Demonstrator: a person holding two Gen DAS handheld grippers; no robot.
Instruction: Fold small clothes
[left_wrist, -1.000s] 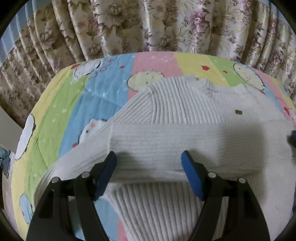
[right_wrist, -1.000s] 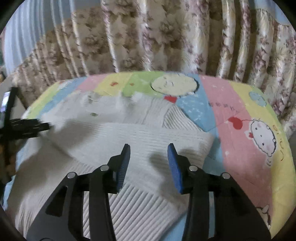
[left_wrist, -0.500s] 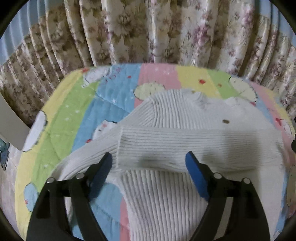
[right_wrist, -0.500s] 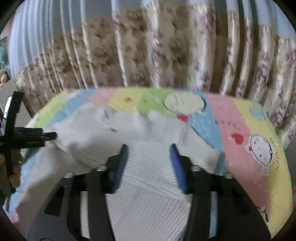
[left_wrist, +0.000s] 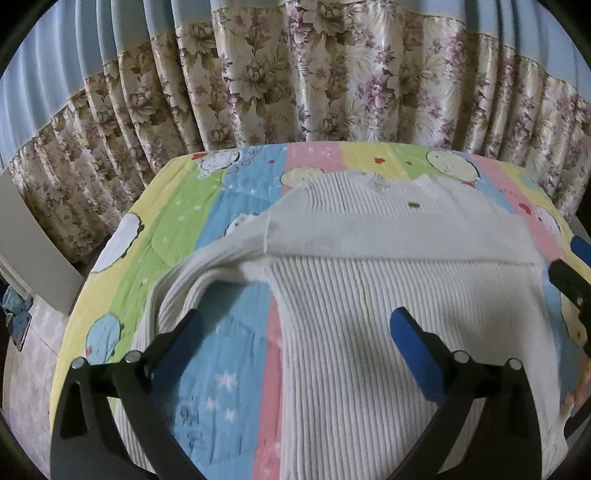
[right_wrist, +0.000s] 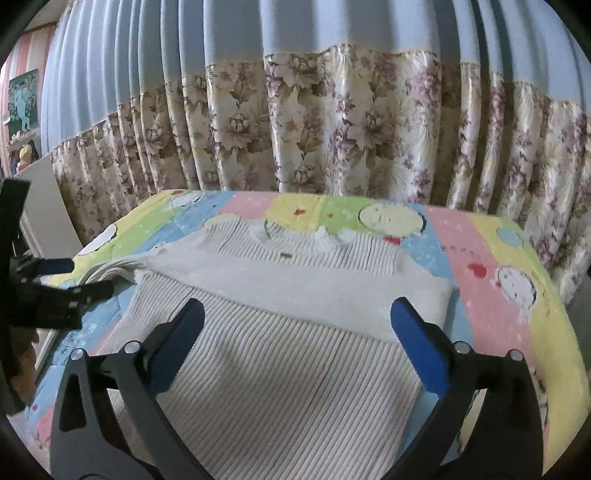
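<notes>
Sweater (left_wrist: 388, 280) lies flat on the quilt (left_wrist: 177, 229), one sleeve (right_wrist: 295, 288) folded across chest so the bundle narrows; other sleeve (left_wrist: 192, 280) trails off to the side, not yet folded. Left gripper (left_wrist: 295, 332) & right gripper (right_wrist: 295, 321) both spread wide, holding nothing, above lower body ribbing w/ fabric released to settle

The left gripper (left_wrist: 295, 332) hangs wide apart and empty over the near part of a white ribbed sweater (left_wrist: 388, 295) lying on a cartoon quilt (left_wrist: 177, 221), floral curtains (left_wrist: 295, 81) beyond the far edge.
</notes>
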